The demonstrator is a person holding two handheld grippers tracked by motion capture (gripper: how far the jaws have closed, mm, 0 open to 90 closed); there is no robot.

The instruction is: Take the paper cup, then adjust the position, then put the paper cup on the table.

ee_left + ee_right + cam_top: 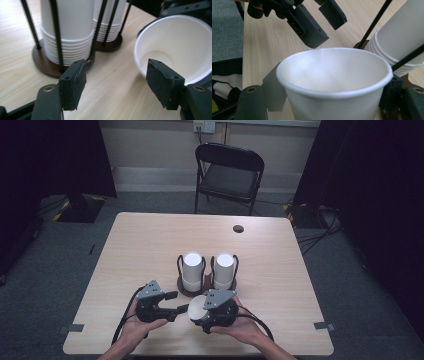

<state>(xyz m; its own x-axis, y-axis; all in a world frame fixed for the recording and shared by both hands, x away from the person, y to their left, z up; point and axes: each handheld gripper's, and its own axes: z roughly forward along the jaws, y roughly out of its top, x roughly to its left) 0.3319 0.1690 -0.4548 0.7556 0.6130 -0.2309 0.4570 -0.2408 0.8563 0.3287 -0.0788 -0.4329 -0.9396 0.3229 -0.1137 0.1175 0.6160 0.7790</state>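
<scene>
Sitting clamped in R gripper (332, 100) fingers, paper cup (334, 82); L gripper (122, 82) fingers apart beside rim.

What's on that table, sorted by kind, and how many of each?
Cup stacks in racks: 2, left stack and right stack
Wire racks: 2, left rack and right rack
Loose cup: 1, cup, held in the right gripper
Hand-held grippers: 2, with the left gripper open
Total: 7
</scene>
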